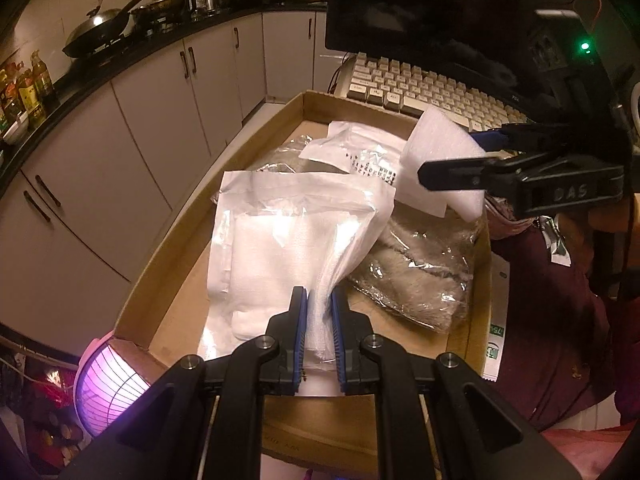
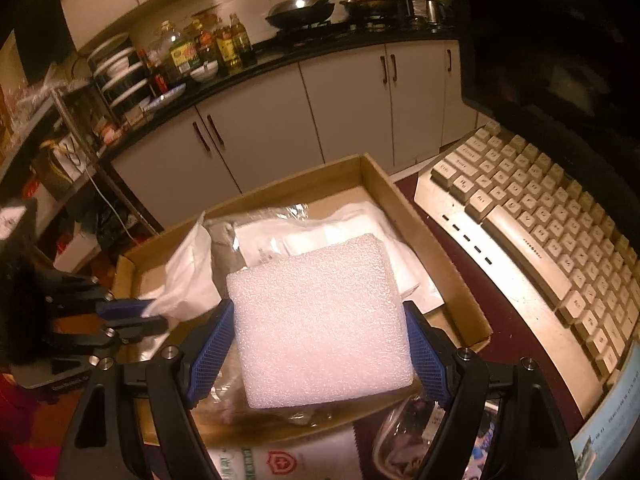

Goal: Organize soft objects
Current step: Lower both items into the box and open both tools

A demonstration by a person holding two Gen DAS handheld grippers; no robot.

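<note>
Left wrist view: the left gripper (image 1: pixel 319 320) has its jaws drawn narrow, the blue pads pinching the near edge of a white gauze packet (image 1: pixel 280 248) that slopes away from the fingers into a shallow cardboard box (image 1: pixel 168 248). Beside that packet, on the box floor, lies a clear-wrapped grey fuzzy cloth (image 1: pixel 420 268), and farther in sits a flat white printed pouch (image 1: pixel 356 152). Across the box, the right gripper (image 1: pixel 452 160) comes in from the right with a white foam block (image 1: pixel 436 152) between its fingers, held over the far right part of the box.

In the right wrist view, the right gripper (image 2: pixel 320 344) stands wide, both blue pads pressed against the sides of the foam block (image 2: pixel 320 320), which hangs above the box (image 2: pixel 420 232) and the packets inside it. At the left edge of this view the left gripper (image 2: pixel 136 312) clamps the white packet (image 2: pixel 188 276).

A beige keyboard (image 1: pixel 432 92) sits just past the box, under a dark monitor (image 1: pixel 420 8). Grey kitchen cabinets (image 1: pixel 160 120) run along the left, with a wok (image 1: pixel 100 32) on the black counter. A pink glowing heater (image 1: pixel 108 384) stands near the box's near left corner.
</note>
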